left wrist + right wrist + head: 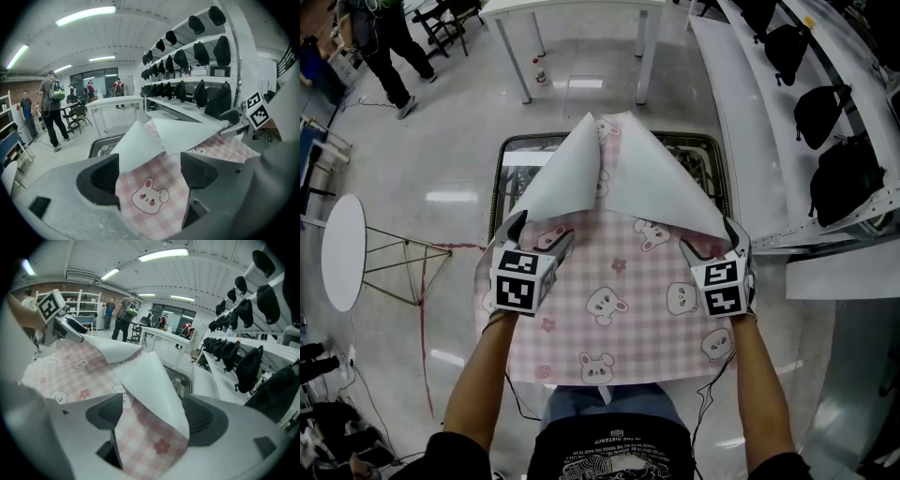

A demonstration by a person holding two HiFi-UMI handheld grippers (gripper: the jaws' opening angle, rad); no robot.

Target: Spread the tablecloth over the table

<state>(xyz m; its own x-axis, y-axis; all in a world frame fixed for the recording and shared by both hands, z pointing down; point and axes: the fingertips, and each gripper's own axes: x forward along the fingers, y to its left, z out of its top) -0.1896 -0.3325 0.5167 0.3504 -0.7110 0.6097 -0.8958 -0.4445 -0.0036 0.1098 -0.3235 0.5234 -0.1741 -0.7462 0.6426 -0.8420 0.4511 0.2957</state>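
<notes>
A pink checked tablecloth [609, 309] with rabbit prints lies over a dark-rimmed table [500, 169]. Its two far corners are folded back toward me, showing white undersides [572, 178] that meet in a peak. My left gripper [542, 232] stands open at the left fold; in the left gripper view the cloth [150, 197] lies loose between the wide jaws [149, 171]. My right gripper [710, 239] is open at the right fold. A curled flap of cloth [154, 441] sits between its jaws [154, 420] without being pinched.
A round white side table [342, 248] and a wire frame [403, 267] stand to the left. White shelves with black bags [825, 112] run along the right. A white table [572, 9] and a bottle [541, 73] are beyond; a person [389, 47] stands far left.
</notes>
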